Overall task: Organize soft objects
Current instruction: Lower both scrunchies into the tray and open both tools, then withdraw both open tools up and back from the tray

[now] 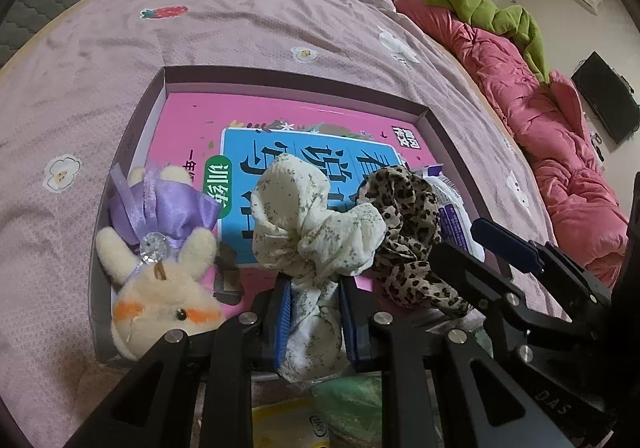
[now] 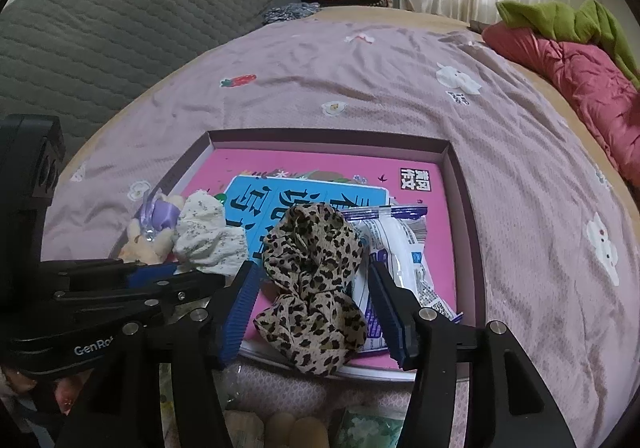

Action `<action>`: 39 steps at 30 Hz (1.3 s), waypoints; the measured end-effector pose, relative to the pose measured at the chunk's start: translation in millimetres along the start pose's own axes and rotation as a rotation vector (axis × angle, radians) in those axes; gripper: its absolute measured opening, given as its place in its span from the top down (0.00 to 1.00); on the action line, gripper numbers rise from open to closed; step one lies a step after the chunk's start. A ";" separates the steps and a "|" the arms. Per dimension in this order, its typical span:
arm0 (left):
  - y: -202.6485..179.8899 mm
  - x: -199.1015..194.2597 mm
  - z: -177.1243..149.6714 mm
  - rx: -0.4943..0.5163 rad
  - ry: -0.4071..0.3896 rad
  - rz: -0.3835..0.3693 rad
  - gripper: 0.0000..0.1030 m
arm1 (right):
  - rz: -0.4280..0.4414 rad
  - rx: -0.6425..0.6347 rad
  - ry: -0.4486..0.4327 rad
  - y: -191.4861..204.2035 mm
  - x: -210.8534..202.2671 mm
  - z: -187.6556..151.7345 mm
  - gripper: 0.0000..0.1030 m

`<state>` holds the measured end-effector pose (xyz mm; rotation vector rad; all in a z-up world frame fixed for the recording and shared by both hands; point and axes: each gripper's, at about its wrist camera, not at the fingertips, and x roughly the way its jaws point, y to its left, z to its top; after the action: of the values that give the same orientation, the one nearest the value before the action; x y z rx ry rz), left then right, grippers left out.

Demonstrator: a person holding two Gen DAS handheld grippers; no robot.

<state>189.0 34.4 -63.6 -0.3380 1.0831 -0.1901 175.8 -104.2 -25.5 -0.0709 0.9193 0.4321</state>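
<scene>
Two grippers work at the near edge of the tray point(image 1: 430, 116) on the bed: the left gripper point(image 1: 314, 322) has its fingers clamped on the floral scrunchie point(image 1: 312, 224), while the right gripper point(image 2: 316, 312) is spread apart around the leopard scrunchie point(image 2: 312, 280) — placement step. Next move, judged: release the floral scrunchie beside the plush toy point(image 1: 160, 280).

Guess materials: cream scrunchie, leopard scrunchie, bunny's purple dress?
Cream scrunchie: thin crinkled woven cloth, matte, probably cotton, with small grey sprigs. Leopard scrunchie: sheer, floaty fabric, likely chiffon, soft folds. Plush bunny: short pile fleece; its dress looks like satin ribbon, judging by the sheen.
</scene>
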 end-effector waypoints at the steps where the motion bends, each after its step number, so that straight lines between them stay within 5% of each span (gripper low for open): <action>1: -0.1 0.6 0.3 -0.002 0.004 0.000 0.79 | 0.000 0.003 0.002 -0.4 -0.3 -0.6 0.39; 13: 1.4 -1.2 0.2 -0.013 0.009 -0.005 0.59 | 0.001 0.029 0.000 -2.7 -5.1 -4.0 0.35; 39: 4.7 -38.9 -3.2 -0.008 -0.063 0.017 0.44 | -0.005 0.033 -0.042 0.6 -21.7 0.5 0.29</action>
<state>168.2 50.5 -34.4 -0.3401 1.0242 -0.1590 164.5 -110.7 -8.1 -0.0334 0.8843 0.4119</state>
